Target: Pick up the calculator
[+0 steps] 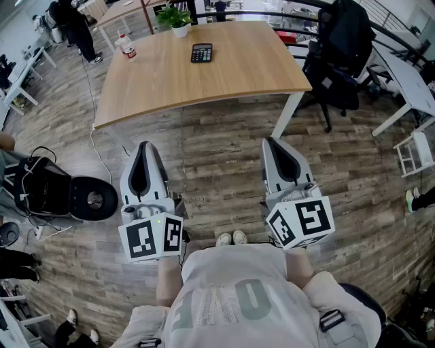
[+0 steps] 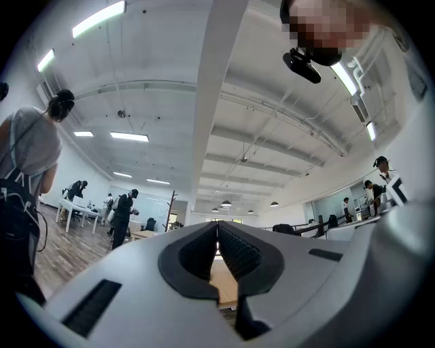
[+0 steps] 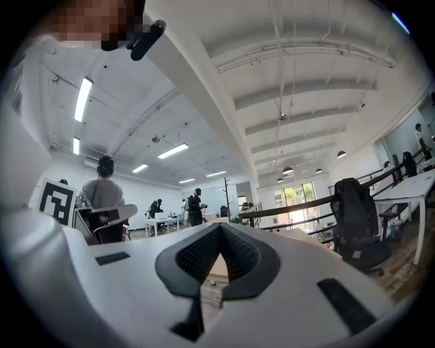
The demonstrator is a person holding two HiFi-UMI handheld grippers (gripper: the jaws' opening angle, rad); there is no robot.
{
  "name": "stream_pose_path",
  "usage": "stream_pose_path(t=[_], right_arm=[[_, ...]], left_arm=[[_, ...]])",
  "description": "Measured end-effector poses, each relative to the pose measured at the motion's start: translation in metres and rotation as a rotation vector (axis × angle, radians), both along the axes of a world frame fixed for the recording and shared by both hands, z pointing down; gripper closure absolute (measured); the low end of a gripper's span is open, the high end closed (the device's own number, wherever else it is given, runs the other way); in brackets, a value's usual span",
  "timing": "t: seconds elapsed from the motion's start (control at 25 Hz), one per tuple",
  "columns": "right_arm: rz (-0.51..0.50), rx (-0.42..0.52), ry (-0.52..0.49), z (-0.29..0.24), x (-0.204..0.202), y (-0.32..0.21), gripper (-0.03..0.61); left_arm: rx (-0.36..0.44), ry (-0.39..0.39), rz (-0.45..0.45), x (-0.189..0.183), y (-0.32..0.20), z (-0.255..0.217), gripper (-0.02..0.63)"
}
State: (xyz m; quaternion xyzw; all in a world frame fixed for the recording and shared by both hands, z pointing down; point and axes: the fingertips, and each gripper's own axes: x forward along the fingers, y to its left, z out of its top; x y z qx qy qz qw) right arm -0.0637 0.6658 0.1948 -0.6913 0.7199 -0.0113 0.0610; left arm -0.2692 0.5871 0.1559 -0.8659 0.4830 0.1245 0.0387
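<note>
The left tool (image 1: 143, 145) has its jaws shut tip to tip with nothing between them, as the left gripper view (image 2: 217, 225) shows. The right tool (image 1: 271, 141) is closed in the same way and empty (image 3: 219, 228). In the head view both are held side by side above the wooden floor (image 1: 217, 153), in front of the person's shoes (image 1: 232, 238), and both point toward the tabletop (image 1: 224, 78), short of its near edge. The calculator (image 1: 201, 52) lies flat on the far part of the tabletop, well apart from both tools. A potted plant (image 1: 179, 20) stands just beyond it at the far edge, and a bottle (image 1: 127, 48) stands near the far left corner. A black chair (image 1: 340, 58) is beside the tabletop's right side.
</note>
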Motion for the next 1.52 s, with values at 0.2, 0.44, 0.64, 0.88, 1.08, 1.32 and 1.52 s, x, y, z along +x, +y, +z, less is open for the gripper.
stream_pose_path(t=[0.2, 0.44, 0.64, 0.88, 1.08, 1.32, 1.52], right_arm=[[-0.020, 0.010, 0.028, 0.002, 0.001, 0.008, 0.563], [-0.020, 0.001, 0.020, 0.010, 0.008, 0.007, 0.563], [-0.019, -0.004, 0.010, 0.015, 0.023, 0.004, 0.563], [-0.016, 0.014, -0.015, 0.008, 0.057, 0.003, 0.563], [-0.017, 0.009, -0.002, 0.015, 0.081, 0.007, 0.563], [-0.039, -0.017, -0.068, 0.030, 0.093, -0.009, 0.561], [-0.017, -0.035, -0.055, 0.051, 0.097, -0.040, 0.563]], left_arm=[[0.008, -0.002, 0.007, 0.010, 0.012, 0.005, 0.604], [0.007, -0.010, -0.006, 0.014, 0.011, 0.010, 0.604], [-0.002, -0.009, -0.019, 0.023, 0.004, 0.014, 0.604], [-0.008, -0.013, -0.026, 0.053, -0.006, 0.009, 0.604], [-0.004, -0.025, -0.042, 0.070, -0.006, 0.010, 0.604], [-0.014, -0.039, -0.074, 0.068, -0.025, 0.013, 0.604], [0.008, -0.034, -0.084, 0.067, -0.069, 0.025, 0.604]])
